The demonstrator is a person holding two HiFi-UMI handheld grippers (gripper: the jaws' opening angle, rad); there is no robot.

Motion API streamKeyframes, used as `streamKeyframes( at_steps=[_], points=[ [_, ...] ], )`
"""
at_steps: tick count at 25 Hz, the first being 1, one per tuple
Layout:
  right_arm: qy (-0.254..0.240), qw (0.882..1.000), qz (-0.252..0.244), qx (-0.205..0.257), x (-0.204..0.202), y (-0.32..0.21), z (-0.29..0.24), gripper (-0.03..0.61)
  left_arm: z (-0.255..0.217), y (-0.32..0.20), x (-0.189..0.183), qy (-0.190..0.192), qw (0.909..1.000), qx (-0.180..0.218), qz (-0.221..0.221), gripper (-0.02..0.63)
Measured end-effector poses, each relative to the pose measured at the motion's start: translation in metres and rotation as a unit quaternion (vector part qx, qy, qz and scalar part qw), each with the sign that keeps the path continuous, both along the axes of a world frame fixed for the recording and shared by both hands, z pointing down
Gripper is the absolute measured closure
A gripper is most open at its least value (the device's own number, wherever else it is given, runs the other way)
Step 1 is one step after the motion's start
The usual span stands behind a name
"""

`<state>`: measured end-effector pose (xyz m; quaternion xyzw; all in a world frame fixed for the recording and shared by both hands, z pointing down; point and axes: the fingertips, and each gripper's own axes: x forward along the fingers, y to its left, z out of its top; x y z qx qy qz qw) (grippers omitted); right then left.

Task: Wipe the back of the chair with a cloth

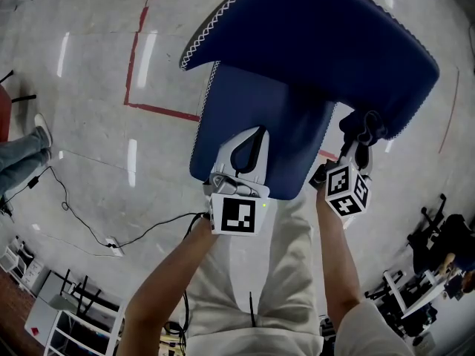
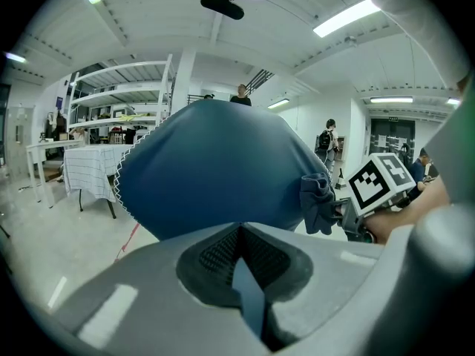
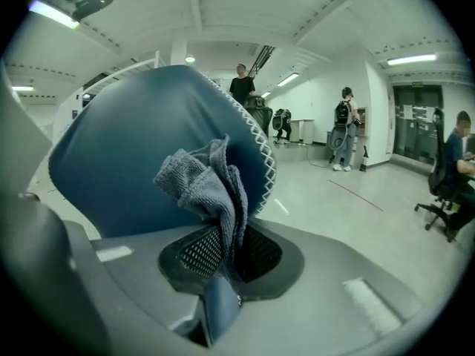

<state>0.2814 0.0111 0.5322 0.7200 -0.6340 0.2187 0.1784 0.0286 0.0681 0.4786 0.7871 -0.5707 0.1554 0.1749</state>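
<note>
Right gripper (image 3: 223, 252) pinches the soft, light cloth (image 3: 202, 180) by its bunched middle, center frame, at the padded chair back (image 3: 122, 154); left gripper (image 2: 239, 256) closed, empty.

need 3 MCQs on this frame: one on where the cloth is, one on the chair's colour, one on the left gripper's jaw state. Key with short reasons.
1. Where is the cloth?
A. on the floor
B. in the right gripper
C. spread on the seat

2. What colour is the chair upholstery?
A. red
B. green
C. blue

3. How do the jaws of the left gripper stand?
A. together, nothing between them
B. wide apart
C. clamped on the cloth

Key:
1 B: the right gripper view shows its jaws pinching the bunched cloth.
2 C: it is blue with white edge stitching in every view.
3 A: the left gripper view shows the jaws meeting with nothing held.
</note>
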Motion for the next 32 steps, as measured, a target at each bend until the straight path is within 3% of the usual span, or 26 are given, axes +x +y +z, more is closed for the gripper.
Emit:
streamKeyframes(
  at_steps=[5, 16, 28, 32],
  points=[
    [0.029, 0.992, -0.117, 0.038, -0.048, 0.005, -0.013, 0.506, -0.002, -0.006, -0.004, -0.020, 0.9997, 0.010, 0.007, 0.612],
    [-0.045, 0.951, -0.296, 0.075, -0.178, 0.009, 0.002, 0.506, 0.012, -0.001, -0.023, -0.038, 0.9992, 0.010, -0.007, 0.612],
    [-0.075, 0.952, -0.282, 0.096, -0.269, -0.007, 0.036, 0.506, 0.046, 0.003, -0.086, -0.049, 0.9983, 0.012, -0.028, 0.612],
    [-0.081, 0.953, -0.275, 0.102, -0.279, -0.022, 0.037, 0.506, 0.041, -0.007, -0.091, -0.052, 0.9983, 0.016, -0.024, 0.613]
  ],
)
